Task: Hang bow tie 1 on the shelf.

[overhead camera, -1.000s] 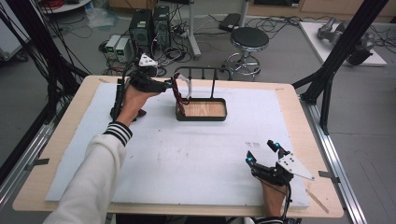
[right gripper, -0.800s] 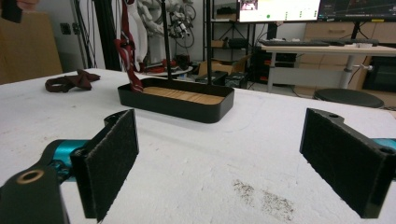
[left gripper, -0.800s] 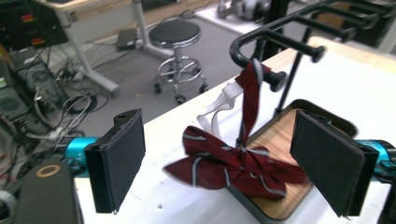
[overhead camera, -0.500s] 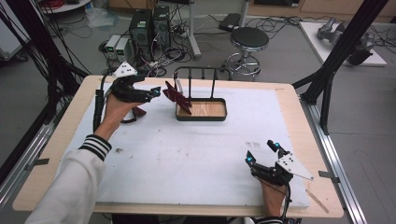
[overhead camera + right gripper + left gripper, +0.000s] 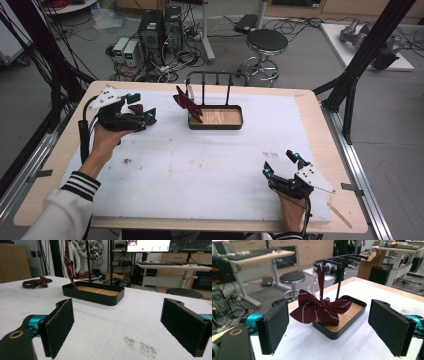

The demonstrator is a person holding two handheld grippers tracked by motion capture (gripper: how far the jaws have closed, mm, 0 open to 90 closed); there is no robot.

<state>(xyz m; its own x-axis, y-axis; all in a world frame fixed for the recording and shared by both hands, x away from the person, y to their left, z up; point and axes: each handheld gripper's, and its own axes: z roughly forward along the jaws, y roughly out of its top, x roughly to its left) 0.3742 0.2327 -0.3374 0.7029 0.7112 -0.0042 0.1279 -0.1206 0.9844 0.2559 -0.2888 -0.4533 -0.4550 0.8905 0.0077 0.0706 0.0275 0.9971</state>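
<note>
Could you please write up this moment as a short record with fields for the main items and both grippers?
surface: white mat on a wooden table
rack: black stand with hanging bars above a wood-floored tray, at the far middle of the mat
hung item: dark red striped bow tie hanging from the rack's left end
loose item: second dark red bow tie lying on the mat, left of the rack
left gripper: open, jaws empty, pointing toward the rack
right gripper: open, jaws empty, low at the near right of the mat
</note>
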